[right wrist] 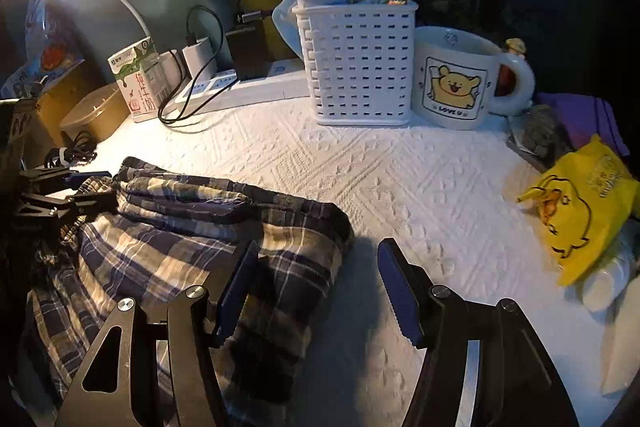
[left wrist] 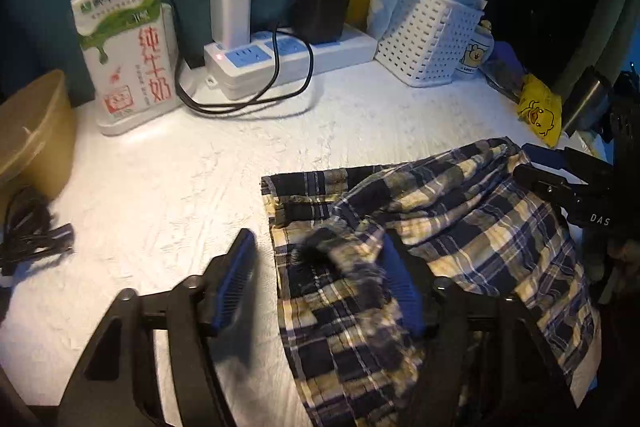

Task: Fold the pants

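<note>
Pants (left wrist: 440,251), plaid and partly folded, lay bunched on the white worktop (left wrist: 160,187), under and between both grippers. The left gripper (left wrist: 320,283) stood spread with loose cloth between its pads, not pinched; the right gripper (right wrist: 316,291) stood spread over the fold's edge. A careless pinch could likely drag the layers apart.

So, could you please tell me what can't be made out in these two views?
- Pants, left wrist view: near end cut off by the bottom edge and hidden behind the left gripper.
- Pants, right wrist view: left part in shadow.
- Basket: contents mostly hidden by its wall.
- Carton: print too small.
</note>
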`<state>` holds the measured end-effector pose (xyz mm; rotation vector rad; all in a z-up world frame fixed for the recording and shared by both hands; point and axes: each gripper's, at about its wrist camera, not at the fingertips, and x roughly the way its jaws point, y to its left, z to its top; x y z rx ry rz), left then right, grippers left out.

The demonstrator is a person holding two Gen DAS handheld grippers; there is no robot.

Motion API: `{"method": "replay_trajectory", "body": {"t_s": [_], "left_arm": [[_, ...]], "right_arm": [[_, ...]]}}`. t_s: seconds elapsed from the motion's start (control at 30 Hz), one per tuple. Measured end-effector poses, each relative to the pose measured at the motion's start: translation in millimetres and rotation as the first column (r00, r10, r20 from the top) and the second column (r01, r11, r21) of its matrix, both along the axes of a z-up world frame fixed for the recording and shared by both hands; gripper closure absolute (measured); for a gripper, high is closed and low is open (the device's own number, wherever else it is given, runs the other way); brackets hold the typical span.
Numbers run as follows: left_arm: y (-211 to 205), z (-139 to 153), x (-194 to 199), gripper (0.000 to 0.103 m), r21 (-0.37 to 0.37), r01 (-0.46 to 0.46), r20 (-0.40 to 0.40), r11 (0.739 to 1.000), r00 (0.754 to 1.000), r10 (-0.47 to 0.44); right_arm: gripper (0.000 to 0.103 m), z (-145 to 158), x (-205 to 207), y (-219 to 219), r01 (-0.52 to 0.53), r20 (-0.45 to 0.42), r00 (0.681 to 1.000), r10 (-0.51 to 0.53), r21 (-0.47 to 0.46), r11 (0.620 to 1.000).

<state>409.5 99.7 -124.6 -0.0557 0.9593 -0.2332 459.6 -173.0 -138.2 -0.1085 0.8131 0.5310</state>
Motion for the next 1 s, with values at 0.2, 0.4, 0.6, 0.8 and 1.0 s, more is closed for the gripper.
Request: {"method": "replay_trajectory", "body": {"t_s": [0.2,0.4,0.6,0.8,1.0], "left_arm": [[3,-9,1,0.019,-0.008,-0.004,0.029,1.000,1.000,0.005],[-6,-10,4,0.027,0.005,0.025,0.066,1.000,0.997,-0.025],[-17,-9,2,0.060,-0.021,0.077,0.073,0.997,0.994,-0.075],[-15,-9,1,0.076,-0.070,0.090,0.064,0.993,0.994,-0.086],[-21,-2,-4,0.082,-0.036,0.073,0.098,0.997,0.993,-0.069]], "right_arm": [[0.036,-13,11,3,-0.014,-0.025,1.000,0.015,0.008,1.000],[0.032,-16,15,3,-0.018,-0.040,0.999,0.019,0.023,1.000],[0.024,-17,16,6,-0.035,-0.047,0.998,0.037,0.032,0.999],[0.022,-18,16,8,-0.047,-0.048,0.998,0.049,0.031,0.998],[0.051,-18,16,10,-0.075,-0.056,0.995,0.079,0.076,0.994]]}}
